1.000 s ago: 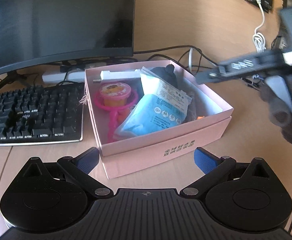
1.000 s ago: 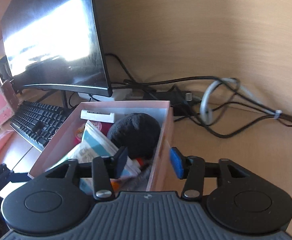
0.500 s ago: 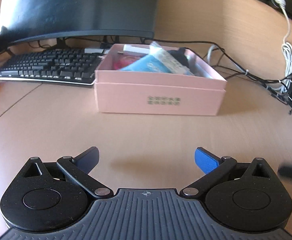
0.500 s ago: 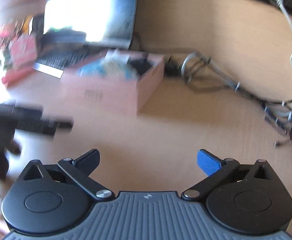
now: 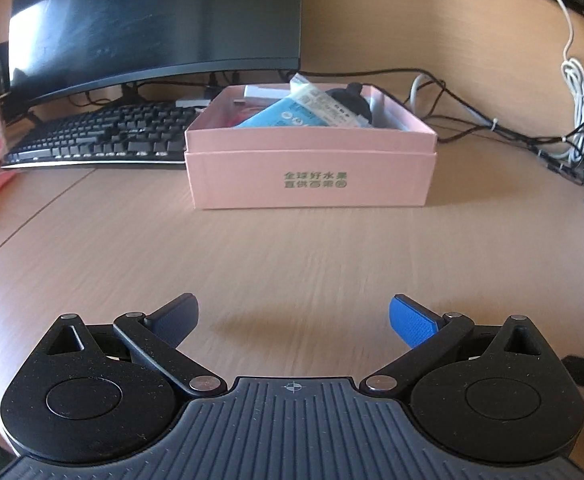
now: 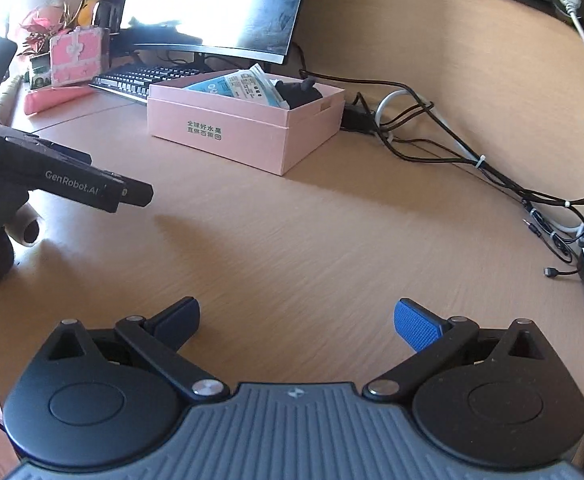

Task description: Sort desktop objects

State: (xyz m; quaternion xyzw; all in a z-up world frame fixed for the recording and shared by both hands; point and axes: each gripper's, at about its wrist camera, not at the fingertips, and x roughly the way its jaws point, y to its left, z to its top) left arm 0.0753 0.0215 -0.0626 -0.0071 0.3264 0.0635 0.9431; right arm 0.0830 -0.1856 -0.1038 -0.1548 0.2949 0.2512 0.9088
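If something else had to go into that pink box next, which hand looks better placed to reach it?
Probably the left. The left gripper faces the pink box square on across bare desk. The right gripper sees it off to its left, corner-on and seemingly farther away. Both are open and empty, so it is close.

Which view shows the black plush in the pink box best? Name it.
The right wrist view: the black plush shows its body and a small ear above the pink box wall. In the left wrist view the plush sits mostly hidden behind the blue packet.
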